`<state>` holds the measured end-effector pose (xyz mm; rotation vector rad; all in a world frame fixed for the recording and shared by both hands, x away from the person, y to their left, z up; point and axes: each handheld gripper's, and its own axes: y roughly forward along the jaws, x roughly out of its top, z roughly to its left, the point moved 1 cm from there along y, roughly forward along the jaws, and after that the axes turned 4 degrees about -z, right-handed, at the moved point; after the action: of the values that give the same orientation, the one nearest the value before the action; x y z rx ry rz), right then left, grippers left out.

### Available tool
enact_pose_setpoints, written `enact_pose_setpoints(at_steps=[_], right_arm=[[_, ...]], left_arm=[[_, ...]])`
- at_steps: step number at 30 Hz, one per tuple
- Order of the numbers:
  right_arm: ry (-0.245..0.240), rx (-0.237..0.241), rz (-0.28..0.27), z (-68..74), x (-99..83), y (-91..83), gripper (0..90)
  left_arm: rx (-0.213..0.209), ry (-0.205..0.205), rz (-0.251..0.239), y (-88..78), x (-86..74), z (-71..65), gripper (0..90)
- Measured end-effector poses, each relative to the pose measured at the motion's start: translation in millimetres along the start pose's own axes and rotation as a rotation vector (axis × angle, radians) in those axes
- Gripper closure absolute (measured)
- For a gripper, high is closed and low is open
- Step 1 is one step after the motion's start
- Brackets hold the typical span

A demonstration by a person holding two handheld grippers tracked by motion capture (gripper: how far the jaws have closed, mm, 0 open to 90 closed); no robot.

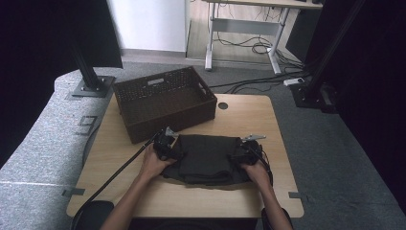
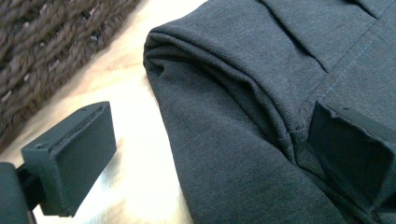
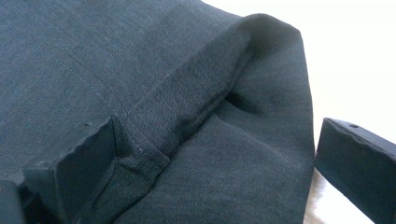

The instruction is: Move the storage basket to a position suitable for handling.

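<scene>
A folded dark grey garment (image 1: 206, 160) lies on the wooden table (image 1: 249, 117), near its front. My left gripper (image 1: 167, 143) rests at the garment's left end and my right gripper (image 1: 245, 149) at its right end, each held by a hand. In the left gripper view the garment's folded edge (image 2: 243, 121) lies between the wide-apart jaws of the left gripper (image 2: 215, 130): one jaw is over bare table, the other lies on the cloth. The right gripper (image 3: 215, 163) straddles the garment's other folded edge (image 3: 243, 140) the same way, open, pads not pressing.
A brown woven basket (image 1: 163, 103) stands just behind the garment at the back left, its wall (image 2: 46, 46) close to the left gripper. A black cable (image 1: 115, 172) trails from the left gripper off the table's front. Bare table lies to the right.
</scene>
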<state>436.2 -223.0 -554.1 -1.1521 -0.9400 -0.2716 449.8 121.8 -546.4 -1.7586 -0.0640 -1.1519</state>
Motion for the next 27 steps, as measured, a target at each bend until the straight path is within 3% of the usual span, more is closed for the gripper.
enact_pose_setpoints(at_steps=[5,21,27], right_arm=[[-0.022,0.015,0.008,10.3,-2.8,-2.9,0.0],[-0.065,0.07,0.021,48.9,-15.3,-12.1,0.0],[-0.082,0.094,0.023,63.0,-23.6,-19.2,0.0]], left_arm=[[0.004,0.02,0.0,-9.6,-8.4,-2.3,1.8],[0.002,0.028,-0.009,-46.4,-44.8,-11.7,2.9],[-0.01,0.013,-0.014,-60.5,-60.4,-18.4,2.9]])
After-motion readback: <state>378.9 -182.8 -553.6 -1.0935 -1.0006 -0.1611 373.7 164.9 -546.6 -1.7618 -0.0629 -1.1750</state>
